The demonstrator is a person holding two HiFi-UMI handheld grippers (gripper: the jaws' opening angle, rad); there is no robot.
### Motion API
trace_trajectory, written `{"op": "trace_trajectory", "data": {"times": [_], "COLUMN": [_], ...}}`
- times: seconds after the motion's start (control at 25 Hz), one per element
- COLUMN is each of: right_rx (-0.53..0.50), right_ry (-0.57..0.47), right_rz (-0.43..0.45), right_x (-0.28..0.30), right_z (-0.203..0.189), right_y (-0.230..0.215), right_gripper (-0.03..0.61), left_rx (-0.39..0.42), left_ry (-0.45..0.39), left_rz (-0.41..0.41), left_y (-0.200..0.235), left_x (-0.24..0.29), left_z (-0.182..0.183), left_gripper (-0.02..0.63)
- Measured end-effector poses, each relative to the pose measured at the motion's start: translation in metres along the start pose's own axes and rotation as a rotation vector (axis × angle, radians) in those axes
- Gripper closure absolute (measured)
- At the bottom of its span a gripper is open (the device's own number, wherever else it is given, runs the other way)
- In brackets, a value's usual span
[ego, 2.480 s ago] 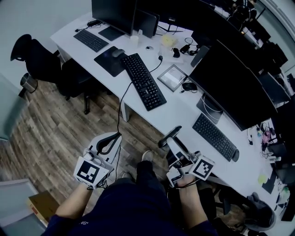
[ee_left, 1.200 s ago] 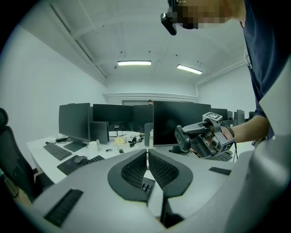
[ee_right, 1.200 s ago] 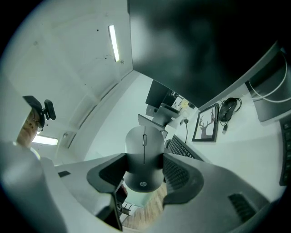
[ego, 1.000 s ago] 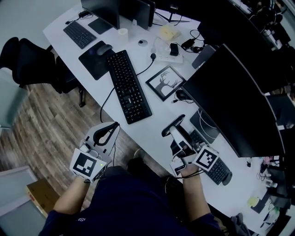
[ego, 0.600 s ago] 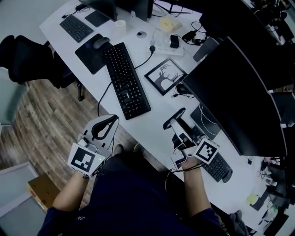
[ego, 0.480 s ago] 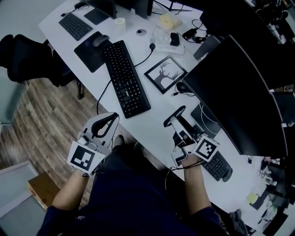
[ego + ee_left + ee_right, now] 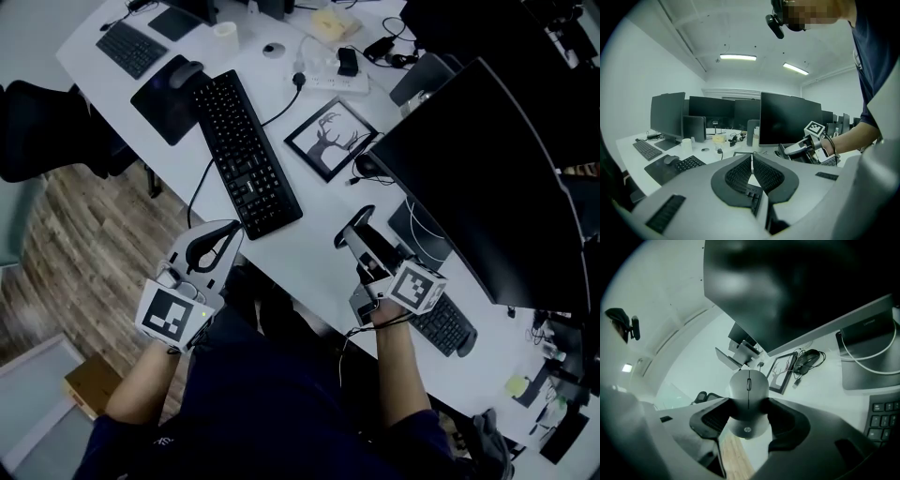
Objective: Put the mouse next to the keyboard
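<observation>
A long black keyboard [image 7: 246,150] lies slantwise on the white desk [image 7: 309,248]. My right gripper [image 7: 354,228] hovers over the desk's front part, right of that keyboard's near end and in front of the big monitor. In the right gripper view its jaws [image 7: 749,416] are shut on a grey wireless mouse [image 7: 748,397], which points away from me. My left gripper [image 7: 223,238] hangs just off the desk's front edge, near the keyboard's near corner. Its jaws [image 7: 751,168] are shut with nothing between them.
A dark mouse [image 7: 185,73] sits on a black pad [image 7: 164,94] left of the keyboard's far end. A framed deer picture [image 7: 333,138] and a black wired mouse [image 7: 809,359] lie to the right. The large monitor [image 7: 469,159] and a second keyboard [image 7: 441,323] stand at my right.
The right gripper, with the mouse in it, has come forward from the desk's edge to over the desktop. The left gripper has moved up close to the desk's front edge.
</observation>
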State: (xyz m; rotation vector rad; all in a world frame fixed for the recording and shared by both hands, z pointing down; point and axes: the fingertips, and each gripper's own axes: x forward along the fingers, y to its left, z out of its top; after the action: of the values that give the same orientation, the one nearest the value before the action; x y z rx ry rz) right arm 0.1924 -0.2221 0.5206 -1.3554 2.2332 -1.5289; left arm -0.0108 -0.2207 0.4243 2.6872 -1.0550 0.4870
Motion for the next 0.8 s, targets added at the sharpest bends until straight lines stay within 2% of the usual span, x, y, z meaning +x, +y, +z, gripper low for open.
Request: {"op": "trace_trajectory", "data": {"times": [0.48, 0.8], "right_rx": [-0.077, -0.142], "right_ry": [0.089, 0.164], "right_rz": [-0.236, -0.346], "right_x": [0.027, 0.044], "right_z": [-0.022, -0.039], "right_y": [-0.045, -0.061], "right_gripper": [0.321, 0.321], "left_rx": [-0.033, -0.049], "left_ry": [0.029, 0.048], "left_rz": [-0.101, -0.152], "left_y": [0.035, 0.053], "left_x": [0.026, 0.035], "left_z": [-0.012, -0.023], "left_gripper": [0.574, 0.574]}}
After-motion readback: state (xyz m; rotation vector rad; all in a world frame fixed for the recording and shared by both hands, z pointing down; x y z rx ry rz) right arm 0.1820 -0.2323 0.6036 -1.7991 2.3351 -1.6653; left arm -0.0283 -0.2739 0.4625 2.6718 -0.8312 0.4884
